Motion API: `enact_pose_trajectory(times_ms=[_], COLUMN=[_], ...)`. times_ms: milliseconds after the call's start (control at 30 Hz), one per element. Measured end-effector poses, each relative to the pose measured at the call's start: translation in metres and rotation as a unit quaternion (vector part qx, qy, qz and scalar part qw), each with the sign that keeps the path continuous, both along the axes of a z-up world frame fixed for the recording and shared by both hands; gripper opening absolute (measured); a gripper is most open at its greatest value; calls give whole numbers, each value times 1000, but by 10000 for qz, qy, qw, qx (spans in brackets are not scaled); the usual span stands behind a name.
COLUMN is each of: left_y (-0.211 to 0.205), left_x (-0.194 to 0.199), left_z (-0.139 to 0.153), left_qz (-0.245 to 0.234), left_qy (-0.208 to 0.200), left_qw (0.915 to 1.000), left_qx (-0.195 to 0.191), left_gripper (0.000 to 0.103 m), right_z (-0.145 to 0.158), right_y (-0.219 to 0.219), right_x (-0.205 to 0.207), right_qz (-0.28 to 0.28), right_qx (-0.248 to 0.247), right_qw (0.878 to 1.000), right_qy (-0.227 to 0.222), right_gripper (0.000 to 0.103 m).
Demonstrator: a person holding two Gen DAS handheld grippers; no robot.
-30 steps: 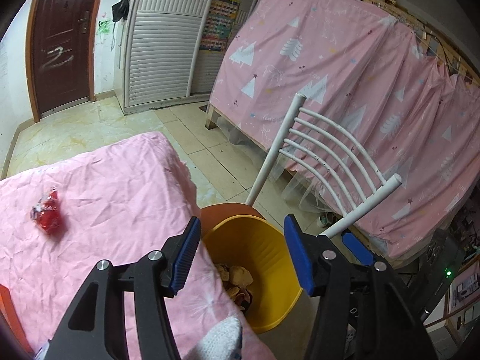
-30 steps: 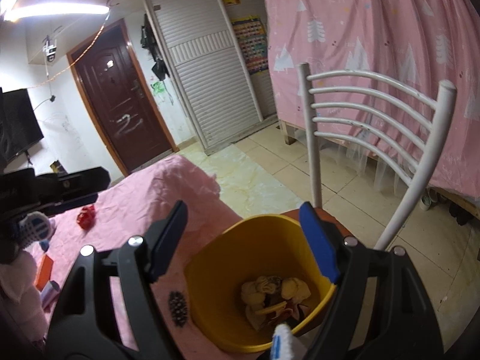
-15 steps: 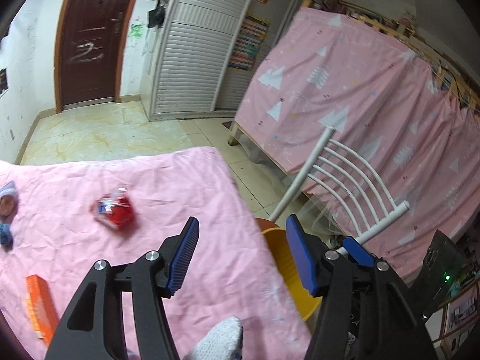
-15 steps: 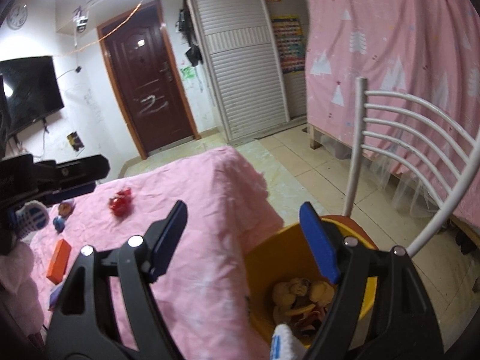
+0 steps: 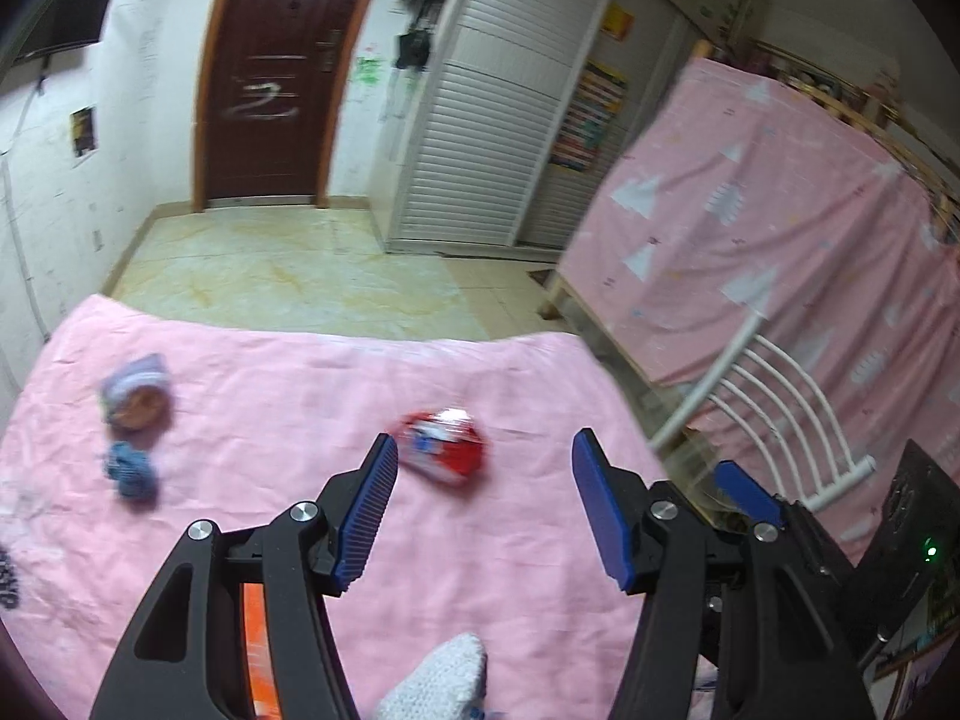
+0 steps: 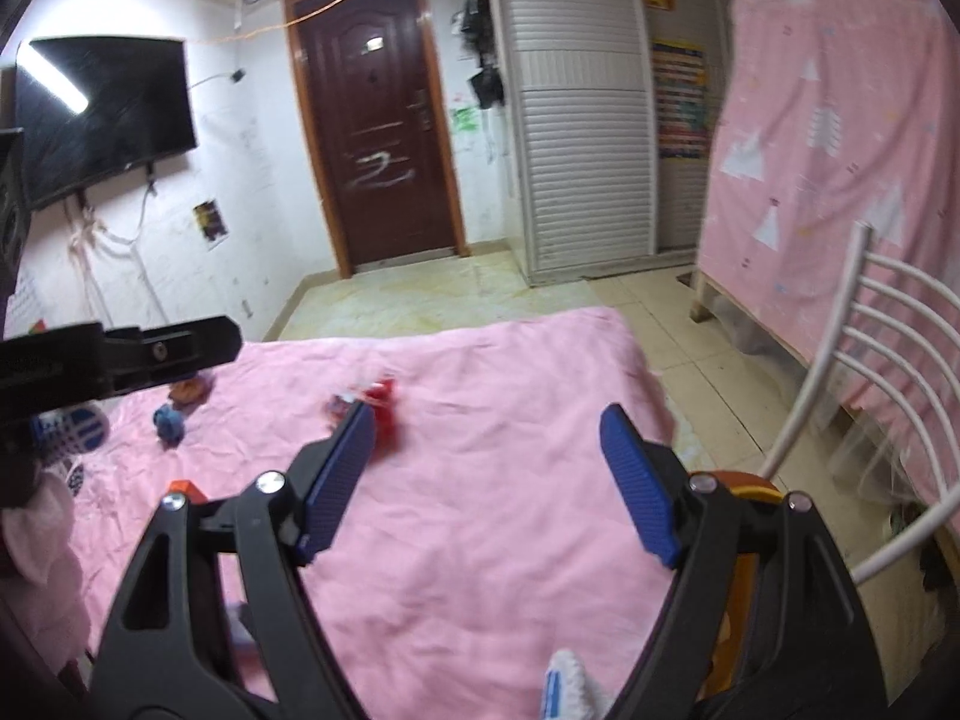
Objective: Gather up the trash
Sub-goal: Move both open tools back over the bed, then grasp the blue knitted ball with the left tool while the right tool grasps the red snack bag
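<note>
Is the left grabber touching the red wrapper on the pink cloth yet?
Apart. In the left wrist view the left gripper is open, and pink cloth shows between its blue pads and the red wrapper.

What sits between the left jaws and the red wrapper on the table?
Nothing: in the left wrist view only bare pink tablecloth separates the open left gripper from the red wrapper, which lies just beyond the left-hand pad.

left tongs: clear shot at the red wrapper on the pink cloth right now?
Probably yes. The left tongs are open and empty, and the red wrapper lies flat on the pink cloth just ahead, beside the left fingertip. Nothing sits between them; the blue scrap lies well off to the side.
</note>
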State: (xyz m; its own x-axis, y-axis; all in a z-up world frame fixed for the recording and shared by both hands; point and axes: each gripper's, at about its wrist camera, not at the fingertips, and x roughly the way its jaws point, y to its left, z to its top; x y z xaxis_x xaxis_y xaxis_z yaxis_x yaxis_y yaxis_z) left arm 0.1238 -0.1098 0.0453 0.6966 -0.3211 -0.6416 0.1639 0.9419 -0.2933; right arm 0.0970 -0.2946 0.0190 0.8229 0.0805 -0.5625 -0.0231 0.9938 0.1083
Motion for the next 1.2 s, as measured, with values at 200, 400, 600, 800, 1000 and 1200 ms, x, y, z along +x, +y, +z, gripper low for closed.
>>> enact_pose_trajectory(times_ms=[200,400,600,800,1000,1200], left_y=[52,87,119,145,155,148], left_x=[10,19,31,45,56,60], left_z=[-6,-13,-28,-50,-73,-85], left_qz=[444,738,1016,1276,1366,1340], left_qy=[148,346,616,938,1261,1341], left_qw=[9986,9956,9899,9831,9776,9741], left_qx=[225,462,778,913,983,1231], left_gripper=[52,56,58,58,58,58], right_z=[-4,-14,-28,-43,-58,-64], right_y=[33,59,76,89,94,96], right_x=[33,62,81,98,112,121], right_qz=[397,631,745,848,818,796], right_qx=[-45,-168,-350,-552,-631,-643], right_qw=[9990,9968,9940,9903,9881,9865], right_qy=[200,470,714,957,1136,1279], right_gripper=[74,74,75,75,74,74])
